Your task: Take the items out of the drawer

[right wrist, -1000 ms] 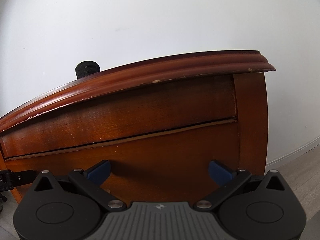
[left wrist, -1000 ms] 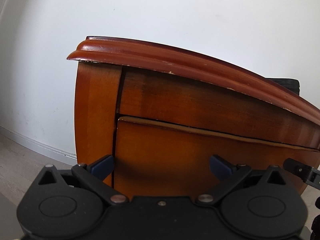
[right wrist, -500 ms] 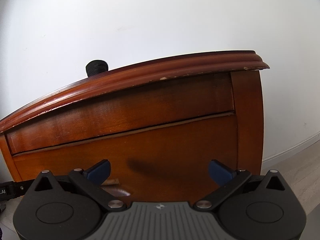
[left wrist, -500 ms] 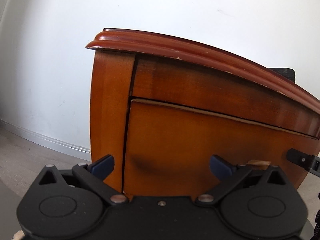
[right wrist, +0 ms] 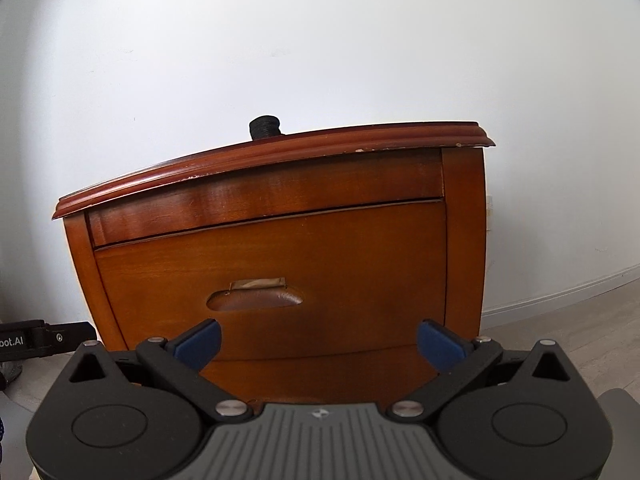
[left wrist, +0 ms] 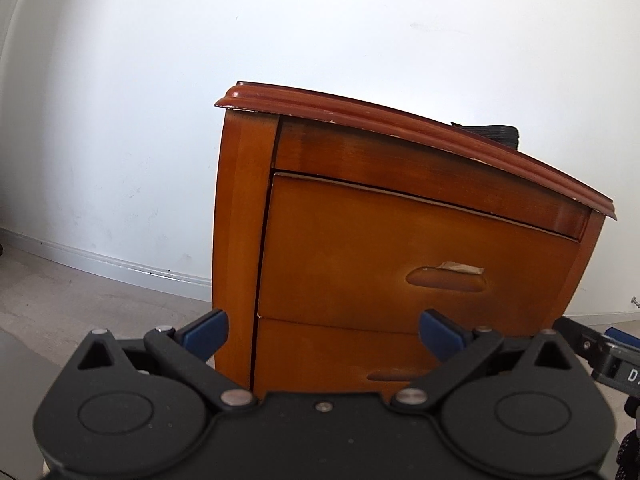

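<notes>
Here the closed top drawer (right wrist: 272, 272) of the wooden nightstand (left wrist: 240, 240) faces both tools, apart from them, with the left gripper (left wrist: 323, 330) and right gripper (right wrist: 319, 340) spread wide, holding nothing.

The left gripper (left wrist: 323, 328) is matte black plastic, with two round discs, silver screws, angled link arms and blue fingertips (left wrist: 206, 327). The right gripper (right wrist: 319, 342) looks alike, but a ribbed grey panel with a small round emblem fills its lower centre.
</notes>
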`<state>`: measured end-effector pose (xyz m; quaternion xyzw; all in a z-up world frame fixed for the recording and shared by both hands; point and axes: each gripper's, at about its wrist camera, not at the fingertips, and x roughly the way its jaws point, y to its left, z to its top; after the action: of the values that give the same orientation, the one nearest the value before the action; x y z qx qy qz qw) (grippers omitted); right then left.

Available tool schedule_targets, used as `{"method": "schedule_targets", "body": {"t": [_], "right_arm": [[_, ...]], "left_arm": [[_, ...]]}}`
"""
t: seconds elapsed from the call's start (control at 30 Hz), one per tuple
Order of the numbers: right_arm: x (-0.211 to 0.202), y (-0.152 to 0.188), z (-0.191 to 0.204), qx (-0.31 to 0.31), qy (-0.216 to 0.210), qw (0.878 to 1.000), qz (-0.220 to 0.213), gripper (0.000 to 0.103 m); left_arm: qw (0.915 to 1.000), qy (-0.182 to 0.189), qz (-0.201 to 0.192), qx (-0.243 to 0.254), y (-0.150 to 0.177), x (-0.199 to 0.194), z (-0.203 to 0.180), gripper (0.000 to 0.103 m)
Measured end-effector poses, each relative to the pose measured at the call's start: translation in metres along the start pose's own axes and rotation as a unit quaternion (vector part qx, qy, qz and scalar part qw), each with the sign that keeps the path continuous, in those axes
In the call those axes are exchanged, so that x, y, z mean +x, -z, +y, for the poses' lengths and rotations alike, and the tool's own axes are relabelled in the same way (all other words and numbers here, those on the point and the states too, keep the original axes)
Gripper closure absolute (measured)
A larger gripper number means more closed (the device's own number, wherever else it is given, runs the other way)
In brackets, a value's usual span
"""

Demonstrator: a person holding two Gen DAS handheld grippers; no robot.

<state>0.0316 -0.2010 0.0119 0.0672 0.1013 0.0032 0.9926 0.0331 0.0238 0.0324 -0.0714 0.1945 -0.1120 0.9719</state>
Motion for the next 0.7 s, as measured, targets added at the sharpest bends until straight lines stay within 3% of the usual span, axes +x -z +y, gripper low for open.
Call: {"method": "schedule_targets", "body": {"t": [0.3,0.7], "right_arm": [[-0.052,0.033,-0.003,0.019,0.013,0.999,0.025,0.0],[-0.049,0.038,-0.01,0.029,0.016,0.999,0.035,0.0]], "left_arm": [[0.9991,0.024,0.034,-0.005,0.02,-0.012,0.007,0.0],[0.9985,0.026,0.047,0.01,0.025,-0.006,-0.001,0.0]]}}
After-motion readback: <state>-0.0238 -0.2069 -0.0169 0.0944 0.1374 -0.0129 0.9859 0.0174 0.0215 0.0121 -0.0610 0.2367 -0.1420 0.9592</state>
